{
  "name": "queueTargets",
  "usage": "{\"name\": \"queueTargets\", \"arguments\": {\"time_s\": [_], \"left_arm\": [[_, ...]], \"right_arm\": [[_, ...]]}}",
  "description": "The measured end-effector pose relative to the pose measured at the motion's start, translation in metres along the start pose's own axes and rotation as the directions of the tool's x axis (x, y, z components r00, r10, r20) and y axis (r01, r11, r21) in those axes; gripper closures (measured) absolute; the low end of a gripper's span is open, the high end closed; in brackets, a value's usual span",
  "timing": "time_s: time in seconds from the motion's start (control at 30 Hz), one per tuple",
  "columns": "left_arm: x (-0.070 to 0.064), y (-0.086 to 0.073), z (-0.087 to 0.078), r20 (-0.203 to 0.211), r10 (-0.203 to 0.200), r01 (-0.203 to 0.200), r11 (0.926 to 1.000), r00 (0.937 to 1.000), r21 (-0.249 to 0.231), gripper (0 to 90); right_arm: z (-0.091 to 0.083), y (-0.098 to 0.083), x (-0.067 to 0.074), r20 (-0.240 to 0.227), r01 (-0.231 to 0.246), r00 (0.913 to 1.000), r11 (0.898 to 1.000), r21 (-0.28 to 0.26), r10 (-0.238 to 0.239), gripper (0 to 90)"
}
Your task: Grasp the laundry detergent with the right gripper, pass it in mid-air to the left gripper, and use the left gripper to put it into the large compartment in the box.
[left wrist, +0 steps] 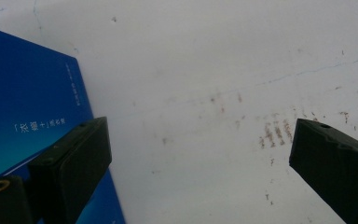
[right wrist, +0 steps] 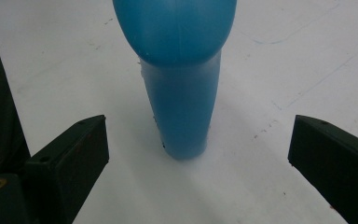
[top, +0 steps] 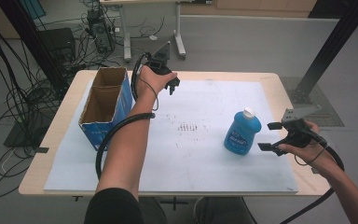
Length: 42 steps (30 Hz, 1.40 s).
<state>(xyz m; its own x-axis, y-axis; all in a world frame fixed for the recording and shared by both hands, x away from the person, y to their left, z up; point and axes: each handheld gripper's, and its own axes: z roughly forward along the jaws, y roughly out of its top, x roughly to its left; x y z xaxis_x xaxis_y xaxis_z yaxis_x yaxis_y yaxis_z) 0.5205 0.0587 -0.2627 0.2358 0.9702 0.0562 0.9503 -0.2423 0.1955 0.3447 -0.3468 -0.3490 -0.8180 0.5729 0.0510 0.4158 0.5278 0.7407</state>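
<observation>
blue bottle (top: 243, 132) standing on white sheet (top: 200, 154), right gripper (top: 266, 136) spread beside it; left gripper (top: 171, 86) held by the box (top: 106, 105).

high view: the blue bottle is seen upright with a white cap and a printed label, on the right part of the white sheet, well apart from the open blue cardboard box at the left. the right gripper is held just to the bottle's right, jaws spread, not touching it. bare sheet is left all around the bottle. the left gripper is raised near the box's far corner. left gripper view: jaws are spread wide over stained white sheet (left wrist: 205, 93), with the box's blue wall (left wrist: 23, 107) at the left. right gripper view: the bottle (right wrist: 182, 79) is seen between the spread jaws, translucent blue, with clear sheet on both sides.
</observation>
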Motion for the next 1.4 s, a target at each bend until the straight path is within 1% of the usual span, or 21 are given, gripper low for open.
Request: {"name": "queueTargets", "arguments": {"time_s": [0.2, 0.27, 0.33, 0.4, 0.47, 0.57, 0.67, 0.9, 0.97, 1.23, 1.4], "left_arm": [[0.000, 0.000, 0.001, -0.002, -0.001, 0.001, 1.0000, 1.0000, 0.000, 6.0], [0.000, -0.001, 0.001, -0.003, 0.000, 0.000, 1.0000, 1.0000, 0.002, 6.0], [0.001, -0.001, 0.002, -0.002, -0.001, 0.001, 1.0000, 1.0000, 0.004, 6.0], [0.002, -0.001, 0.002, -0.002, -0.004, 0.004, 1.0000, 1.0000, 0.003, 6.0], [0.002, -0.001, 0.003, -0.003, -0.007, 0.007, 1.0000, 1.0000, 0.001, 6.0], [0.003, -0.001, 0.003, -0.004, -0.007, 0.007, 1.0000, 1.0000, 0.006, 6.0], [0.004, -0.001, 0.004, -0.004, -0.007, 0.007, 1.0000, 1.0000, 0.004, 6.0], [0.004, 0.000, 0.006, -0.003, -0.006, 0.006, 1.0000, 1.0000, 0.007, 6.0], [0.004, 0.000, 0.007, -0.002, -0.006, 0.006, 0.9999, 1.0000, 0.010, 6.0], [0.004, 0.001, 0.010, 0.002, -0.004, 0.004, 0.9999, 1.0000, 0.012, 6.0], [0.003, 0.001, 0.012, 0.004, -0.003, 0.003, 0.9999, 1.0000, 0.017, 5.9]], "right_arm": [[0.011, -0.004, 0.004, 0.014, 0.018, 0.9997, 0.999, -0.038, -0.018, 4.6], [0.014, -0.004, 0.005, 0.015, 0.018, 0.9997, 0.999, -0.047, -0.017, 4.6], [0.020, -0.006, 0.006, 0.014, 0.015, 0.9998, 0.998, -0.065, -0.014, 4.1], [0.022, -0.006, 0.006, 0.012, 0.014, 0.9998, 0.998, -0.067, -0.013, 4.0], [0.028, -0.007, 0.007, 0.012, 0.011, 0.9999, 0.996, -0.088, -0.010, 3.8], [0.034, -0.009, 0.007, 0.008, 0.007, 0.9999, 0.995, -0.104, -0.006, 3.7], [0.040, -0.010, 0.007, 0.006, 0.000, 1.0000, 0.994, -0.114, 0.000, 3.6], [0.048, -0.010, 0.008, 0.006, 0.002, 1.0000, 0.991, -0.135, -0.002, 3.6], [0.051, -0.010, 0.007, 0.007, 0.004, 1.0000, 0.989, -0.148, -0.003, 3.6], [0.059, -0.015, 0.007, 0.006, -0.010, 0.9999, 0.984, -0.178, 0.012, 3.6], [0.063, -0.016, 0.008, 0.008, -0.012, 0.9999, 0.982, -0.187, 0.014, 3.6]]}}
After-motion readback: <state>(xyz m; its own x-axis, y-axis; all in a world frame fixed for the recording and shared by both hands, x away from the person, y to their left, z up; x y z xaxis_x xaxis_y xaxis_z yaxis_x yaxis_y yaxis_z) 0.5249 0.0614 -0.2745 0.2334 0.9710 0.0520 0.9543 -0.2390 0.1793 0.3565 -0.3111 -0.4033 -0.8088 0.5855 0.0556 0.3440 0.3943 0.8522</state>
